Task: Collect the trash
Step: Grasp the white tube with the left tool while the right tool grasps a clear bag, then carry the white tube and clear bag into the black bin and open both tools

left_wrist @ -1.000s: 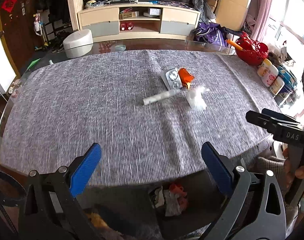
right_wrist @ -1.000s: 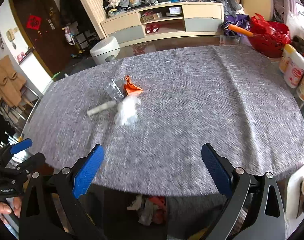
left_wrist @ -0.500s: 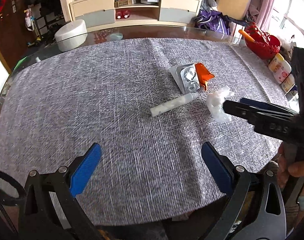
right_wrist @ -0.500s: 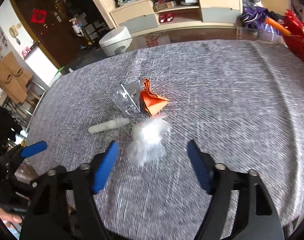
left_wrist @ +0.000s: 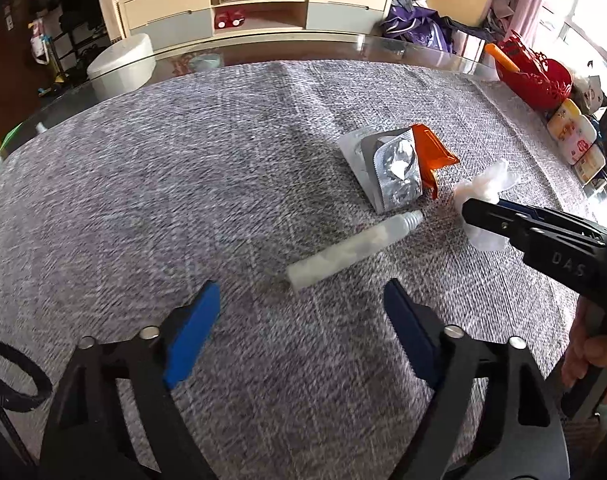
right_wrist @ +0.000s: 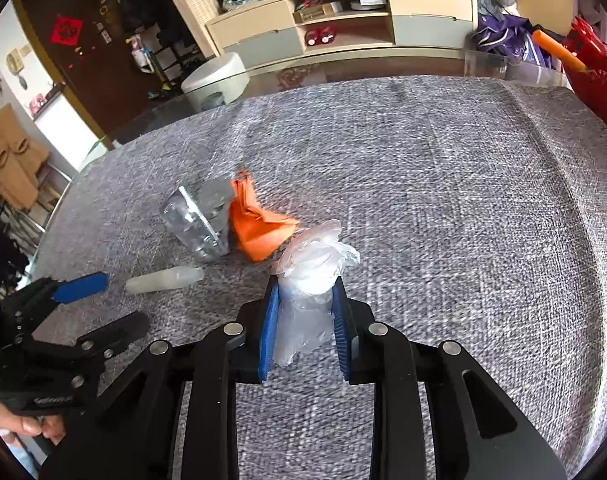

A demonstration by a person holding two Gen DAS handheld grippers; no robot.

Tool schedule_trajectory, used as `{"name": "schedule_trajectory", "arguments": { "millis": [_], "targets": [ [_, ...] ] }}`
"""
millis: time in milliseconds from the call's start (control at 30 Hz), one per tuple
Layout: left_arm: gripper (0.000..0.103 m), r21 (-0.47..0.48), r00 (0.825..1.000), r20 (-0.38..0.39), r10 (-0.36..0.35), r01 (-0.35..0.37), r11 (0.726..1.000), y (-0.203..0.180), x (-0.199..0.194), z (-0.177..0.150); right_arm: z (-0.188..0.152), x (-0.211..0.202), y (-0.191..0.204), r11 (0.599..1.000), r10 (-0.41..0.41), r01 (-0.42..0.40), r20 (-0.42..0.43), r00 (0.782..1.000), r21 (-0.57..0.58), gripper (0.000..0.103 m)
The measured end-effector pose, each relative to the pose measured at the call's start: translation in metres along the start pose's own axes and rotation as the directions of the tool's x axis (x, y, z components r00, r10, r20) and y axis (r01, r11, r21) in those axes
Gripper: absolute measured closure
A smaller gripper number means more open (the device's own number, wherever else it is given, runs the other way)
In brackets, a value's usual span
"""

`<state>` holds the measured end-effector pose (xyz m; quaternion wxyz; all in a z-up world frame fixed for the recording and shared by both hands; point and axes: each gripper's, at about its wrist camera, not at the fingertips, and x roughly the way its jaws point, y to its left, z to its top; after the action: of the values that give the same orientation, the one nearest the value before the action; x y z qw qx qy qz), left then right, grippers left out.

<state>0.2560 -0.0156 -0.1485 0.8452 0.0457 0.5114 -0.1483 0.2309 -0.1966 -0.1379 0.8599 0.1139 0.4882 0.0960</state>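
Right gripper [right_wrist: 305,312] has just been closing — pads now pinch the crumpled clear plastic [right_wrist: 309,280] on the grey cloth [right_wrist: 463,220]. Left gripper [left_wrist: 299,320] has just been narrowing, nothing held — white tube [left_wrist: 351,252] lies just ahead.

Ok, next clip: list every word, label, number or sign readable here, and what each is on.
"DAS": raised letters on the right gripper body, cut off by the frame edge.
Left gripper body: embossed word, too blurred to read.
Red sign on the dark door: a character, unreadable.
Printed tubs by the red basket: too small to read.
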Motion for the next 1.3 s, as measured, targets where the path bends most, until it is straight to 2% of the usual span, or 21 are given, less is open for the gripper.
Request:
{"name": "schedule_trajectory", "arguments": {
  "millis": [200, 267, 333, 433, 533, 733, 967, 1300],
  "targets": [
    [0.028, 0.021, 1.000, 0.019, -0.012, 0.012, 1.000, -0.010, 0.011, 0.010, -0.002, -0.005, -0.014, 0.999, 0.021, -0.021, -0.012, 1.000, 0.030, 0.077],
    [0.035, 0.031, 1.000, 0.028, -0.014, 0.013, 0.999, -0.014, 0.012, 0.012, -0.003, -0.006, -0.015, 0.999, 0.019, -0.019, -0.012, 1.000, 0.029, 0.077],
    [0.048, 0.045, 0.999, 0.035, -0.011, 0.009, 0.999, -0.019, 0.012, 0.013, -0.005, -0.008, -0.015, 0.999, 0.020, -0.019, -0.013, 1.000, 0.031, 0.078],
    [0.052, 0.059, 0.999, 0.039, 0.004, -0.006, 0.998, -0.024, 0.011, 0.011, -0.008, -0.011, -0.017, 0.999, 0.011, -0.010, -0.017, 1.000, 0.032, 0.077],
    [0.073, 0.052, 0.999, 0.041, -0.009, 0.007, 0.999, -0.024, 0.006, 0.006, -0.012, -0.014, -0.020, 1.000, -0.001, 0.001, -0.019, 1.000, 0.030, 0.077],
    [0.089, 0.056, 0.998, 0.023, -0.053, 0.052, 0.997, -0.030, -0.005, -0.013, -0.029, -0.027, -0.021, 0.999, 0.028, -0.027, -0.029, 0.999, 0.039, 0.077],
    [0.092, 0.053, 0.998, 0.011, -0.068, 0.067, 0.996, -0.042, -0.027, -0.043, -0.056, -0.054, -0.013, 0.999, 0.042, -0.041, -0.035, 0.999, 0.021, 0.078],
    [0.091, 0.027, 0.996, 0.083, -0.025, 0.023, 0.999, -0.061, -0.099, -0.094, -0.089, -0.113, 0.009, 0.999, 0.026, -0.026, 0.025, 0.999, -0.020, 0.078]
  ]
}}
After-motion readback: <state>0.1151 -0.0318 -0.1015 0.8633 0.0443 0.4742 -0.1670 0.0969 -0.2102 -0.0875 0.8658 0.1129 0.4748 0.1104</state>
